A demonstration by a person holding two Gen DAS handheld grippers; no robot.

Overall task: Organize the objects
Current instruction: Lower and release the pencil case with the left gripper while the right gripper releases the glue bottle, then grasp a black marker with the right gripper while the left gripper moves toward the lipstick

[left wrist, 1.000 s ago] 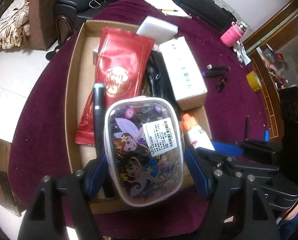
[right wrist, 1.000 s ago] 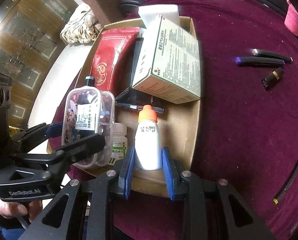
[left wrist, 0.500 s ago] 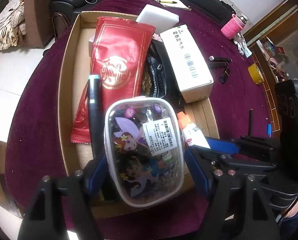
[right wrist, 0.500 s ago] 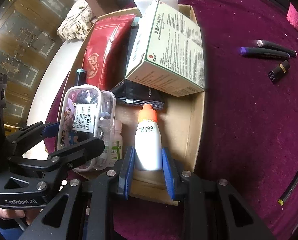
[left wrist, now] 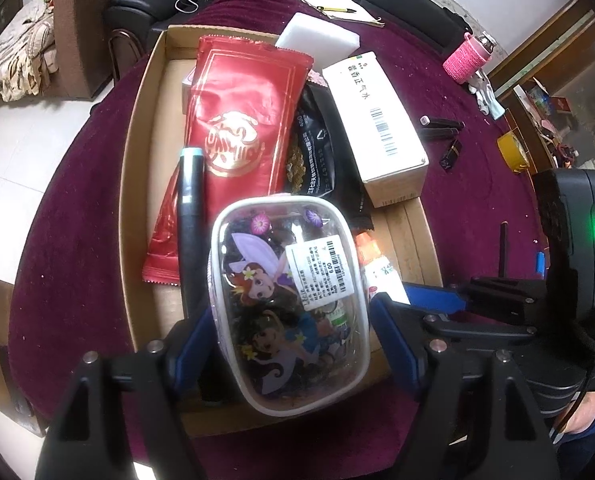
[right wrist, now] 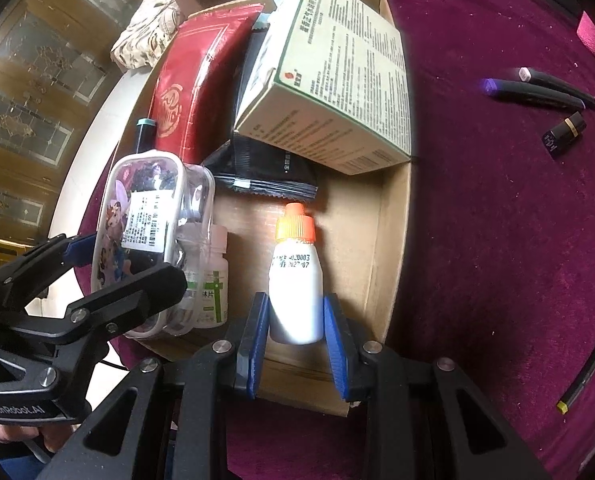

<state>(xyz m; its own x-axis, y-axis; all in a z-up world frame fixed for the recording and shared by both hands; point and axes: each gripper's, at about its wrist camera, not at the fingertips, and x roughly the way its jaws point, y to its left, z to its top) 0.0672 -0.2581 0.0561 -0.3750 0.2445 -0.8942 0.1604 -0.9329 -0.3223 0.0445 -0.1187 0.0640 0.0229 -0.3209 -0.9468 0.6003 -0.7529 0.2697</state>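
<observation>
My left gripper (left wrist: pixel 291 316) is shut on a clear pouch (left wrist: pixel 285 280) printed with cartoon fairies, held tilted over the near end of the cardboard box (left wrist: pixel 137 152). In the right wrist view the pouch (right wrist: pixel 145 216) leans over a small green-labelled bottle (right wrist: pixel 213 280). My right gripper (right wrist: pixel 295 316) is shut on a white bottle with an orange cap (right wrist: pixel 295 276), upright over the box floor near the right wall (right wrist: pixel 389 240). In the box lie a red packet (left wrist: pixel 241 120), a black packet (left wrist: pixel 317 152), a white carton (left wrist: pixel 373 120) and a dark pen (left wrist: pixel 191 208).
On the maroon cloth right of the box lie two dark pens (right wrist: pixel 537 88), a lipstick (right wrist: pixel 563 134) and a long black stick (right wrist: pixel 589 364). A white foam block (left wrist: pixel 317 38), a notepad (left wrist: pixel 329 0), a pink cup (left wrist: pixel 467 60) and a yellow roll (left wrist: pixel 513 152) sit farther back.
The right gripper with the white bottle has crept slightly farther over the box toward the carton. The left gripper keeps the pouch in much the same place.
</observation>
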